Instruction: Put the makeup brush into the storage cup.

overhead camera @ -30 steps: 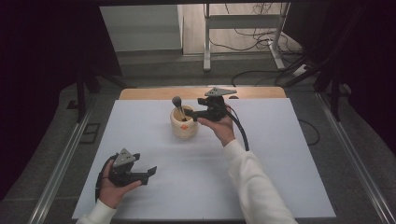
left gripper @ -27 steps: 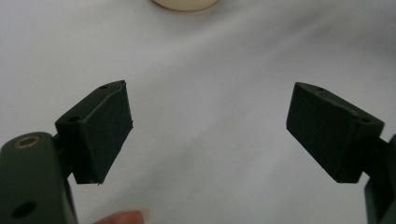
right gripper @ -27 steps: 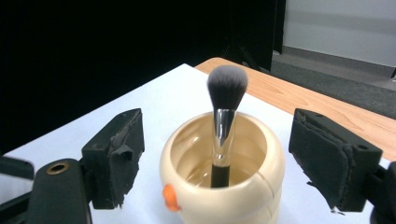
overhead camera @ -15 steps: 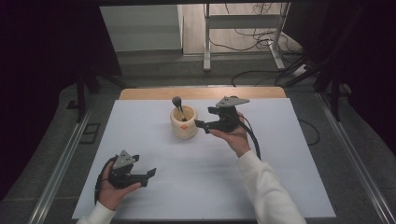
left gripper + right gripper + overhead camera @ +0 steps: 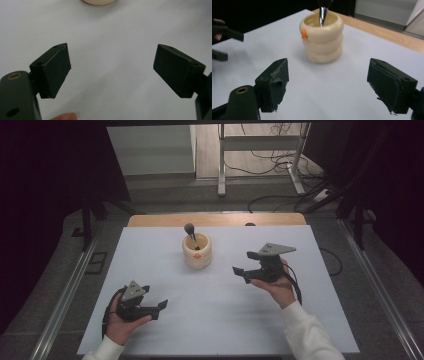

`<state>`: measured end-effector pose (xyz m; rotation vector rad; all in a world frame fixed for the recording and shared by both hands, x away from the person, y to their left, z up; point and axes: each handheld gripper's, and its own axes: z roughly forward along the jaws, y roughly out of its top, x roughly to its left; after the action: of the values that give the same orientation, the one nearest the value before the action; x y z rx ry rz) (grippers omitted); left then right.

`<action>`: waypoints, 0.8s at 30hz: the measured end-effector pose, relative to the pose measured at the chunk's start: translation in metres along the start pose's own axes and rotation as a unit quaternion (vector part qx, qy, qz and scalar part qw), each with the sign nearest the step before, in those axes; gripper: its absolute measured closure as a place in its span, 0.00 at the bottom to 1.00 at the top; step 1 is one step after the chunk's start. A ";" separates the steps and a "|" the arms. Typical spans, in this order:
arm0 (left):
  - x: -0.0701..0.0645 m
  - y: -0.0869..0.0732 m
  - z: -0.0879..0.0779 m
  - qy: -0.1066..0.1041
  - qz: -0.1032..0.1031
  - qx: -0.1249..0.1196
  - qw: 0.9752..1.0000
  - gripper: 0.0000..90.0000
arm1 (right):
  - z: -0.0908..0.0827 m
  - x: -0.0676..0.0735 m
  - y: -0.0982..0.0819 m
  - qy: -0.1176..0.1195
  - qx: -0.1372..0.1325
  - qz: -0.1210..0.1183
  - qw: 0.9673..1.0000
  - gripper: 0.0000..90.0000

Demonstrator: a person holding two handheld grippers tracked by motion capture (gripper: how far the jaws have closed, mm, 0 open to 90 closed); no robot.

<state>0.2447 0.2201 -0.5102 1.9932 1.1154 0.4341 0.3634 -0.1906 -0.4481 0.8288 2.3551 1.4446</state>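
A cream ribbed cup (image 5: 196,252) stands upright at the back middle of the white table (image 5: 150,265), with a dark-headed brush (image 5: 190,231) leaning in it. My right gripper (image 5: 244,263) hovers to the cup's right, open and empty, its jaws pointing left toward the cup. In the right gripper view the cup (image 5: 322,40) with its orange mark sits ahead of the wide-apart jaws of that gripper (image 5: 328,61). My left gripper (image 5: 159,308) rests near the front left, open and empty. In the left gripper view its jaws (image 5: 112,47) stand wide over bare table, with the cup's base (image 5: 98,2) at the top edge.
A wooden strip (image 5: 150,219) runs along the table's far edge. Beyond it stand a metal stand (image 5: 221,165) and cables on the floor. Metal rails (image 5: 65,295) flank both sides of the table. White surface lies between the two grippers.
My right gripper has drawn away from the cup, moving right and toward the person, still open. The left gripper, the cup and the brush have stayed put.
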 end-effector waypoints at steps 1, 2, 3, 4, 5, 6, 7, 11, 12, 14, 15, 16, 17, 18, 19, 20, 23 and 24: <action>0.000 0.000 0.000 0.000 0.000 0.000 1.000 0.17 | -0.005 0.000 -0.005 -0.004 0.003 0.000 1.000 0.20; 0.000 0.000 0.000 0.000 0.001 0.000 1.000 0.17 | -0.009 -0.001 -0.010 -0.007 0.005 0.002 1.000 0.20; -0.001 0.000 0.000 0.000 0.001 0.000 1.000 0.17 | -0.013 -0.001 -0.015 -0.009 0.008 0.004 1.000 0.20; -0.001 0.000 0.000 0.000 0.003 0.000 1.000 0.17 | -0.017 -0.001 -0.020 -0.011 0.012 0.006 1.000 0.20; -0.001 0.000 0.000 0.000 0.002 -0.001 1.000 0.17 | -0.021 -0.001 -0.025 -0.015 0.015 0.006 1.000 0.20; -0.001 0.000 0.000 0.000 0.003 0.000 1.000 0.17 | -0.025 -0.001 -0.030 -0.020 0.020 0.005 1.000 0.20; 0.000 0.000 0.000 0.000 0.002 -0.001 1.000 0.17 | -0.029 0.000 -0.035 -0.024 0.024 0.006 0.999 0.19; 0.000 0.000 0.001 0.001 0.002 0.000 1.000 0.17 | -0.045 0.000 -0.056 -0.029 0.040 0.015 0.999 0.19; 0.000 0.000 0.001 0.001 0.002 0.000 1.000 0.17 | -0.049 0.000 -0.060 -0.033 0.044 0.015 0.998 0.19; 0.000 0.000 0.001 0.001 0.002 0.000 1.000 0.17 | -0.059 0.000 -0.070 -0.037 0.047 0.019 0.998 0.19; 0.000 0.000 0.001 0.000 0.003 0.000 1.000 0.17 | -0.064 -0.001 -0.074 -0.040 0.049 0.021 0.998 0.19; 0.000 0.000 0.001 0.000 0.003 0.000 1.000 0.17 | -0.068 -0.001 -0.079 -0.045 0.050 0.023 0.997 0.19; -0.001 0.000 0.001 0.000 0.003 0.000 1.000 0.17 | -0.072 -0.002 -0.083 -0.050 0.050 0.024 0.997 0.20; -0.001 0.000 0.002 0.000 0.004 0.001 1.000 0.17 | -0.075 -0.004 -0.087 -0.052 0.049 0.029 0.997 0.20; -0.001 0.000 0.002 -0.001 0.004 0.001 1.000 0.17 | -0.078 -0.005 -0.091 -0.055 0.047 0.036 0.997 0.21; -0.001 0.000 0.002 -0.001 0.005 0.001 1.000 0.17 | -0.079 -0.006 -0.094 -0.057 0.046 0.042 0.996 0.21; -0.001 0.000 0.002 -0.002 0.005 0.001 1.000 0.17 | -0.081 -0.006 -0.098 -0.060 0.049 0.042 0.996 0.20; -0.001 0.000 0.002 -0.002 0.005 0.001 1.000 0.17 | -0.081 -0.005 -0.098 -0.059 0.047 0.042 0.996 0.20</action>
<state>0.2452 0.2180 -0.5116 2.0012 1.1038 0.4356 0.2954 -0.2863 -0.4960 1.0195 2.3399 1.2844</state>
